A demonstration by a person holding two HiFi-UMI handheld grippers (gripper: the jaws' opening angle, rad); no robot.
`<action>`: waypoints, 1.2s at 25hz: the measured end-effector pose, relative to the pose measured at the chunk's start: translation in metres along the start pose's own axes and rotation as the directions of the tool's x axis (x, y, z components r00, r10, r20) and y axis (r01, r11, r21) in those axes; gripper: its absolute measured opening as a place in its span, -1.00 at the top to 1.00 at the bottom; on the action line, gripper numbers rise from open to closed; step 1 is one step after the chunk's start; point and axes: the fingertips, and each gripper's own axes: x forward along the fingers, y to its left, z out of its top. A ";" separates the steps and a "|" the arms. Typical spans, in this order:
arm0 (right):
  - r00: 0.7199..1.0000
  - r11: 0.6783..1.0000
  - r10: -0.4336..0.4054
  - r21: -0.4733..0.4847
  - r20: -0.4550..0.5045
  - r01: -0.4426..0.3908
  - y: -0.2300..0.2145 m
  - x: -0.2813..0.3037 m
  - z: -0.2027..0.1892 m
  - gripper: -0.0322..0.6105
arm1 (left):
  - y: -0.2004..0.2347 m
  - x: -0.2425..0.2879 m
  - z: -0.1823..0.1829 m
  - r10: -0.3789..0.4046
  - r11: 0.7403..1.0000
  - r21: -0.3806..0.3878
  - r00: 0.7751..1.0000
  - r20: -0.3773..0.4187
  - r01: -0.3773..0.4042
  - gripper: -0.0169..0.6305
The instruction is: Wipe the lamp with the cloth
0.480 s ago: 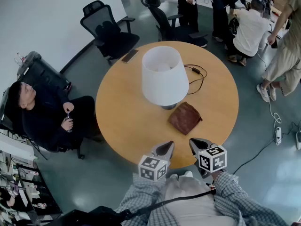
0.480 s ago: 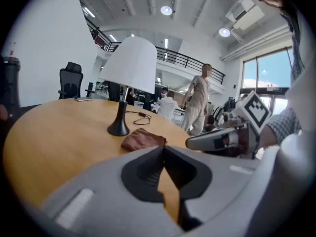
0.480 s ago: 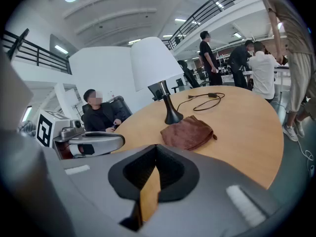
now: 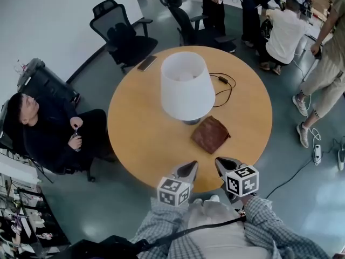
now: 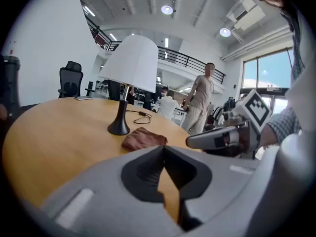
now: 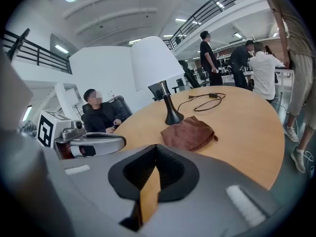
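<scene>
1. Left gripper (image 5: pixel 163 148): the fingers are clenched together with nothing between them, over the near edge of the round wooden counter (image 4: pixel 140 128).
2. Right gripper (image 6: pixel 155 147): the fingers are likewise pressed together and empty, near the left pair.
3. Crumpled brown cloth (image 4: pixel 210 134): it lies on the counter ahead of both finger pairs, apart from them.
4. White-shaded lamp with a dark stem and base (image 4: pixel 183 86): it stands upright just beyond the cloth, farther from the fingers.

Head view: from my head, steeply down on the round table (image 4: pixel 135 139), well above.
Left gripper view: low at the near rim, facing the lamp (image 5: pixel 131 63).
Right gripper view: likewise (just rightward).
Shared: lamp, cloth (image 4: pixel 210 135), round table.
</scene>
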 end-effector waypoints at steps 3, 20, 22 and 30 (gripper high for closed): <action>1.000 1.000 -0.011 0.014 0.010 0.011 -0.003 0.001 0.002 0.89 | 0.001 0.001 -0.001 -0.001 1.000 0.000 1.000 -0.002 0.001 0.95; 1.000 0.998 -0.021 0.066 0.014 0.020 -0.024 -0.009 0.003 0.89 | 0.010 -0.004 0.003 0.065 0.997 -0.052 0.998 0.026 -0.063 0.95; 1.000 0.998 -0.008 0.056 0.018 0.007 -0.025 -0.012 0.004 0.89 | 0.010 -0.004 0.002 0.084 0.995 -0.063 0.996 0.033 -0.081 0.95; 1.000 0.999 -0.002 0.047 0.015 0.001 -0.044 -0.024 0.003 0.89 | 0.005 -0.011 0.001 0.151 0.980 -0.144 0.986 0.072 -0.140 0.95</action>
